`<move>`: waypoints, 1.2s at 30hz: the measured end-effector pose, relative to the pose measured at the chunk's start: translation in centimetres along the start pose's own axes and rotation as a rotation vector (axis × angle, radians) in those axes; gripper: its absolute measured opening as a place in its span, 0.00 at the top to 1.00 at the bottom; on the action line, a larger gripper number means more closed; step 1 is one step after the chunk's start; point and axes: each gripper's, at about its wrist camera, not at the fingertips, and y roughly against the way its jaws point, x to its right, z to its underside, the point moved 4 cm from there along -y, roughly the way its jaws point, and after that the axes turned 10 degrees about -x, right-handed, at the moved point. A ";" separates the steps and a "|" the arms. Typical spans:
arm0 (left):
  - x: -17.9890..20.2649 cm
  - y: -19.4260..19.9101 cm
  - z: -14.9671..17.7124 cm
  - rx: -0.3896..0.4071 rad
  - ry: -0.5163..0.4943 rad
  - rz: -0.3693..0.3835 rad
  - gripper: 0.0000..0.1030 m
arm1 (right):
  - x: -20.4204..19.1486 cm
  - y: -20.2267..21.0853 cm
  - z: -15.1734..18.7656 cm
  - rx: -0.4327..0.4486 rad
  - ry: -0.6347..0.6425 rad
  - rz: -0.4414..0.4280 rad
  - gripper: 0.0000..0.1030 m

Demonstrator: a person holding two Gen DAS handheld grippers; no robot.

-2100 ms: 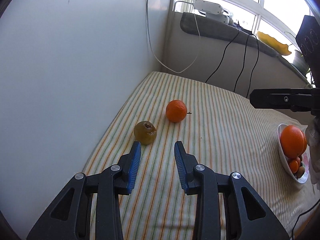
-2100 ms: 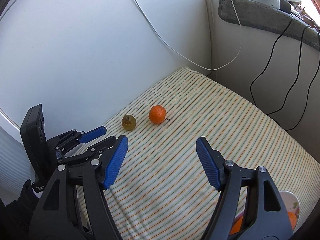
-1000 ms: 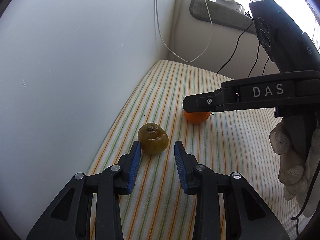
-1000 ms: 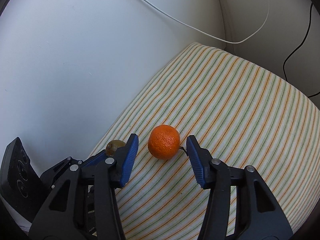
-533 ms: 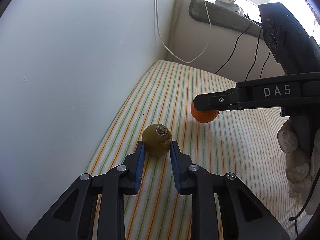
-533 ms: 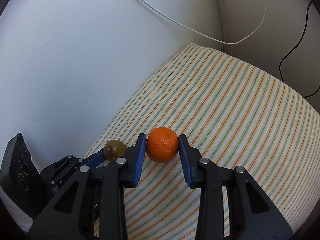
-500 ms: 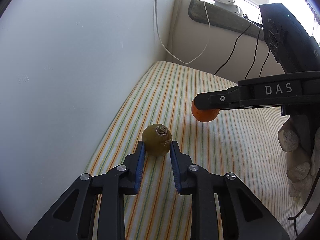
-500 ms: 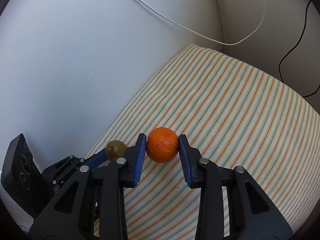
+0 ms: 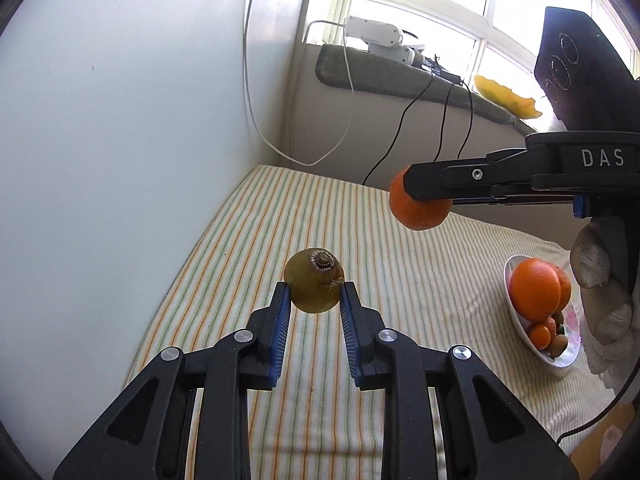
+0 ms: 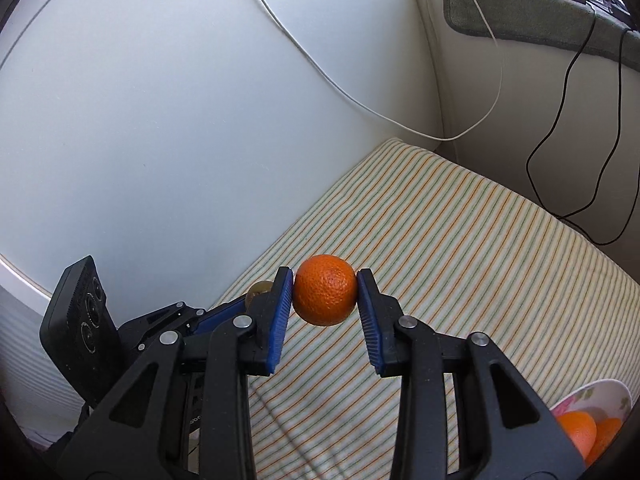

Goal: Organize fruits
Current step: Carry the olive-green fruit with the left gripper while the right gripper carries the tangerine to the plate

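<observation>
Striped bedding [image 9: 400,280] beside the white wall [image 9: 120,120] lay bare where two fruits had rested a second ago. Both had been lifted clear: the kiwi [image 9: 314,286] was pinched between the nearly closed pads of the left gripper [image 9: 313,304], the mandarin [image 10: 325,290] clamped in the narrowed right gripper [image 10: 325,300], both held above the sheet. Jaws that had stood apart around each fruit were now pressed onto it. Off to the right, the bowl [image 9: 516,320], already loaded with oranges, was judged the likely destination

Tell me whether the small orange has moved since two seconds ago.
Yes. The small orange has left the striped cloth and now hangs above it, clamped in the right gripper.
</observation>
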 end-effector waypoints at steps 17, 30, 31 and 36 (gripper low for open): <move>8.6 4.7 0.8 0.055 -0.136 0.157 0.77 | -1.4 19.3 6.3 0.209 0.036 0.134 0.67; 19.1 3.9 2.5 0.017 -0.290 0.293 0.77 | 4.7 24.5 16.5 0.199 -0.077 0.292 0.67; 19.8 3.5 2.6 0.008 -0.296 0.301 0.77 | 5.4 24.4 17.2 0.195 -0.091 0.295 0.67; 23.0 1.1 3.4 -0.044 -0.327 0.324 0.77 | 8.9 23.4 20.0 0.179 -0.149 0.308 0.67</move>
